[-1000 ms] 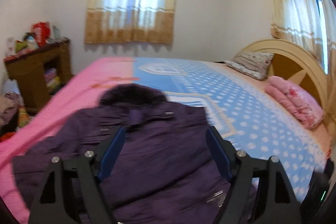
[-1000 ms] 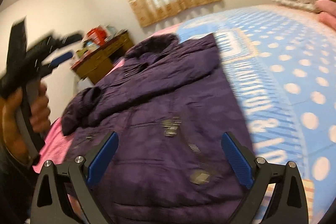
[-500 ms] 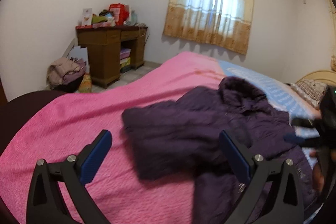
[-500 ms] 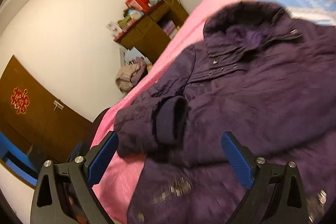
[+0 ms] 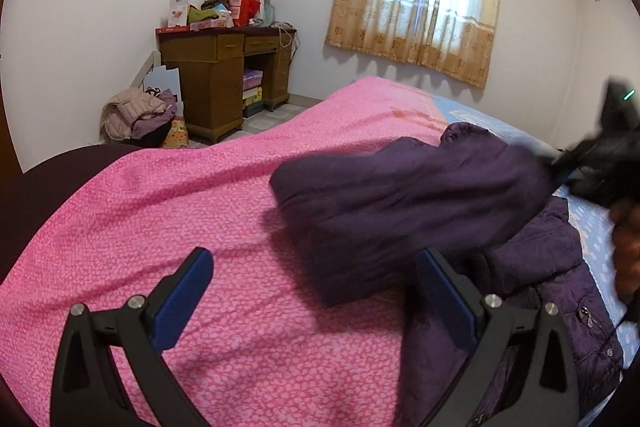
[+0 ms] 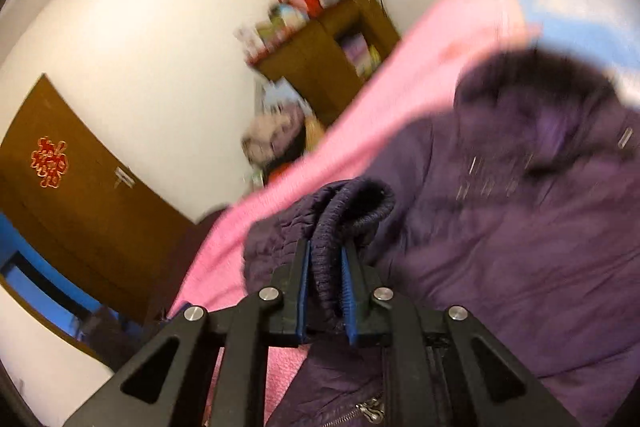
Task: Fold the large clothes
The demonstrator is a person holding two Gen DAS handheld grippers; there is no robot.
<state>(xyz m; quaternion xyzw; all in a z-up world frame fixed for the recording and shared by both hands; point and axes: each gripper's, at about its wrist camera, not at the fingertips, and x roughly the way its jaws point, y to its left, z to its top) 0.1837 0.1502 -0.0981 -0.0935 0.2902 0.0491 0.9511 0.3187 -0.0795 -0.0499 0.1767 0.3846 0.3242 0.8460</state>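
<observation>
Purple coat (image 5: 532,267) lies on pink bedspread (image 5: 200,227); its sleeve cuff (image 6: 352,203) is clamped by just-closed right gripper (image 6: 325,267), presumably for folding inward, while left gripper (image 5: 316,291) is held wide apart, empty.

The right tool (image 6: 325,267), wide open half a second ago, has just closed on the jacket's sleeve cuff (image 6: 352,205) (ribbed knit), lifting the sleeve (image 5: 408,199) off the bed.
</observation>
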